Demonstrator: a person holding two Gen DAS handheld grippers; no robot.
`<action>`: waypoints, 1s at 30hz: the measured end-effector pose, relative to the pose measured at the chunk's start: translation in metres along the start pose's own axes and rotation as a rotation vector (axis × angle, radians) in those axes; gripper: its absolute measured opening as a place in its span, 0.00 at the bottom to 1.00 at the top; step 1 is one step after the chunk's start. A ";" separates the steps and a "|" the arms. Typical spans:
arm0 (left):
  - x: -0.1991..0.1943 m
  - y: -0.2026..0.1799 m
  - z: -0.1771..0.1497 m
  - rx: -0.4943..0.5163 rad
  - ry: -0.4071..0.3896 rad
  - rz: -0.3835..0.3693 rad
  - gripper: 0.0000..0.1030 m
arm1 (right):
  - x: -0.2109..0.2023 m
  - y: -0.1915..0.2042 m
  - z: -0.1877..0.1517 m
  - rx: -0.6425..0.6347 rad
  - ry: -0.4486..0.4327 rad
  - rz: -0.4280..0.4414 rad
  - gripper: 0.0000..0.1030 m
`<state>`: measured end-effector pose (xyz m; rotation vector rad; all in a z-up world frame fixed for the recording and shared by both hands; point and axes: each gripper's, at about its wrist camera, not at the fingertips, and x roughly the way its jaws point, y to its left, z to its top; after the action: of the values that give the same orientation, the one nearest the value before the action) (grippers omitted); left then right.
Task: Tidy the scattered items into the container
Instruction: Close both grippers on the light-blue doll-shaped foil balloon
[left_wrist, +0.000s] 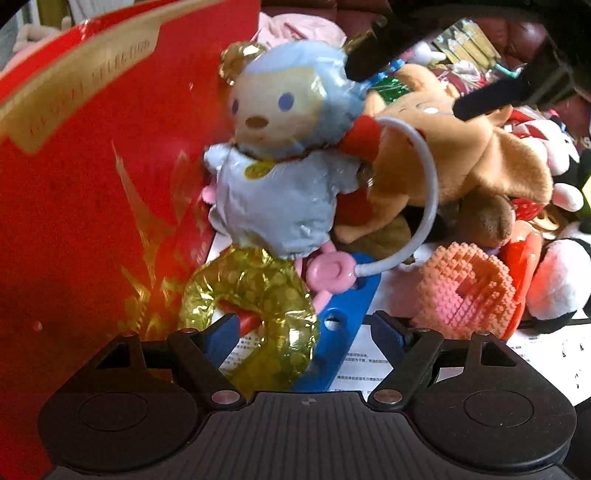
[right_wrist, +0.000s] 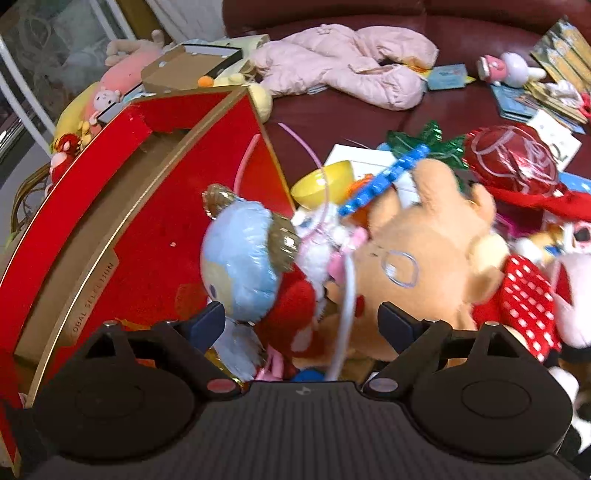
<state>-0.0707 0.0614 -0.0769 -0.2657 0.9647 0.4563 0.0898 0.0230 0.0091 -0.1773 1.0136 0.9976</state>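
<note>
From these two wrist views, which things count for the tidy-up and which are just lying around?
For the job:
red box
blue doll
tan plush
gold balloon
pink brick heart
left gripper, open
right gripper, open

Lying about:
pink jacket
printed papers
cardboard box

Bright, even light; foil glare, slight motion blur, fisheye bending with dark corners.

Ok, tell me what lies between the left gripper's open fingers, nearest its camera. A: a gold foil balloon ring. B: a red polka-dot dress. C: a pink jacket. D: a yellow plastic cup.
A: in the left wrist view the gold foil balloon ring lies between the spread fingers of the left gripper, untouched.
</note>
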 end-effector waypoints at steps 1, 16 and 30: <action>0.002 0.000 -0.001 -0.001 -0.002 0.005 0.85 | 0.003 0.003 0.002 -0.005 0.002 0.003 0.89; 0.021 0.021 -0.002 -0.047 0.020 0.011 0.85 | 0.054 0.022 0.013 -0.026 0.036 0.014 0.76; 0.022 0.031 0.005 -0.066 0.025 0.008 0.82 | 0.040 0.012 0.008 0.032 0.034 0.043 0.61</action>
<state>-0.0714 0.0964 -0.0932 -0.3284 0.9767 0.4939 0.0919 0.0583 -0.0138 -0.1466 1.0678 1.0197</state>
